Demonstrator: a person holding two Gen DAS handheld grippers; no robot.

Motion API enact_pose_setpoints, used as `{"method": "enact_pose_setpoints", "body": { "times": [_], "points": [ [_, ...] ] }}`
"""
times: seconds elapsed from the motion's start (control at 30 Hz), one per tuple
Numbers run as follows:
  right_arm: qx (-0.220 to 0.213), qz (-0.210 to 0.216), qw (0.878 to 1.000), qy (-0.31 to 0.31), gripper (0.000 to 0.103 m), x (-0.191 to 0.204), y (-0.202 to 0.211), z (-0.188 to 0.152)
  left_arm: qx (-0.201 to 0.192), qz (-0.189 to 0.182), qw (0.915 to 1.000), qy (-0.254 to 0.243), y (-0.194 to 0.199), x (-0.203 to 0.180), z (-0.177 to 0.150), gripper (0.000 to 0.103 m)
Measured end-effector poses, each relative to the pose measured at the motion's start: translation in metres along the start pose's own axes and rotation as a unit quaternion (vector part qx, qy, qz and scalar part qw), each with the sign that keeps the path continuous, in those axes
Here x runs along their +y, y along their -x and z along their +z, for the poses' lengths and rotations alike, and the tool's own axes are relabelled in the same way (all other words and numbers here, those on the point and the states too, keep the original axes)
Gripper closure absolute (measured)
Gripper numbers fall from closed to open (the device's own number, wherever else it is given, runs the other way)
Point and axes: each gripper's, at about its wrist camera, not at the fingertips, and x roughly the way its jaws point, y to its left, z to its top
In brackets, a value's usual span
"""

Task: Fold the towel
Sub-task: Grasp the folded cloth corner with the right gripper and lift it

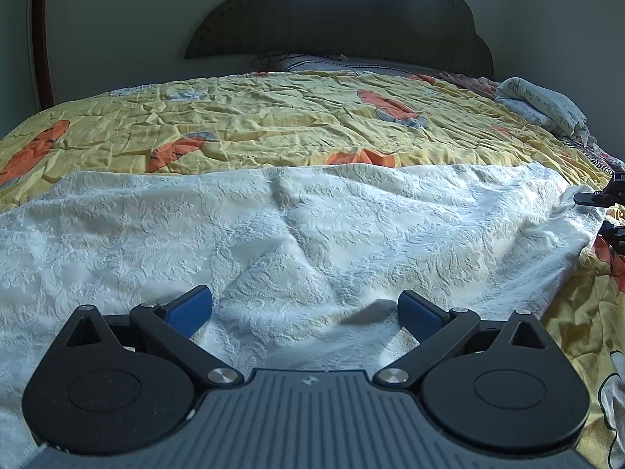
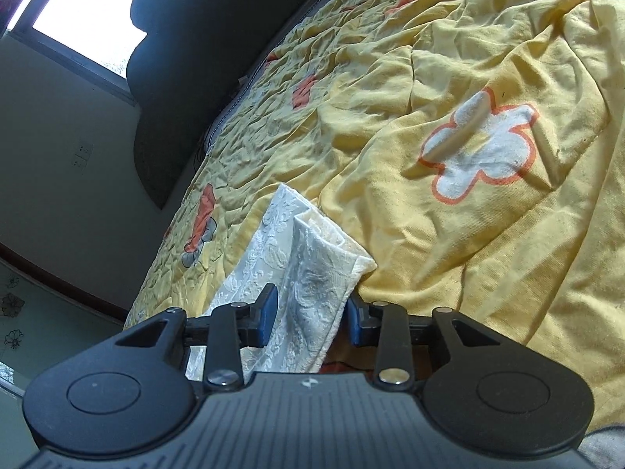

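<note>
Straddling a bunched corner of the white towel (image 2: 308, 273), the right gripper (image 2: 310, 318) has its blue pads (image 2: 267, 314) drawn in close on either side of the cloth. A sliver of gap seems to remain at the right-hand pad, so a firm pinch cannot be confirmed. The left gripper (image 1: 304, 312) hovers with jaws spread wide over the towel's near edge, nothing between its pads, which sit just above or lightly on the fabric.

One towel, embossed with a floral weave, lies spread and rumpled across the near part of a bed, on a yellow quilt (image 1: 273, 117) printed with orange and white flowers. In the left view the right gripper's black fingers (image 1: 601, 195) appear at the towel's far right edge.

To do this step well, the right jaws should likely finish closing on both layers of the corner before any lift, and the left should pinch its own edge, so that both ends rise together and the fold lands square. A one-sided lift would probably drag the towel askew across the creased quilt.

Counted: two grippers, one towel, one quilt, one dark headboard (image 1: 336, 11), one window (image 2: 86, 11) and one folded printed cloth (image 1: 543, 103) at the bed's far right. A pale pillow (image 1: 324, 63) rests against the headboard.
</note>
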Motion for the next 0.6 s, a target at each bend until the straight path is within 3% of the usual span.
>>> {"method": "enact_pose_setpoints", "body": {
  "times": [0.07,0.2,0.3,0.33,0.4,0.5,0.6],
  "points": [
    [-0.007,-0.011,1.0,0.012,0.081,0.002,0.004,-0.002,0.0,0.0,1.0,0.0,0.0,0.0,0.0,0.0],
    [-0.019,-0.016,0.999,0.041,0.083,0.008,0.013,-0.005,0.0,0.002,1.0,-0.003,0.0,-0.001,0.0,0.0],
    [-0.037,-0.038,0.992,0.113,0.084,0.026,0.016,-0.01,0.001,0.005,1.0,-0.005,0.0,-0.001,0.0,0.0],
    [-0.047,-0.06,0.982,0.17,0.084,0.038,0.016,-0.016,0.002,0.007,1.0,-0.005,0.0,-0.002,0.001,0.0],
    [-0.067,-0.101,0.952,0.282,0.084,0.061,0.014,-0.035,0.013,0.002,0.9999,0.009,0.003,-0.002,0.008,0.007],
    [-0.081,-0.117,0.929,0.343,0.085,0.072,0.012,-0.05,0.02,-0.043,0.9969,0.063,0.01,-0.005,0.034,0.009],
    [-0.089,-0.138,0.912,0.376,0.085,0.073,0.007,-0.061,-0.011,-0.084,0.994,0.068,0.014,-0.03,0.08,0.007]
  ]
}}
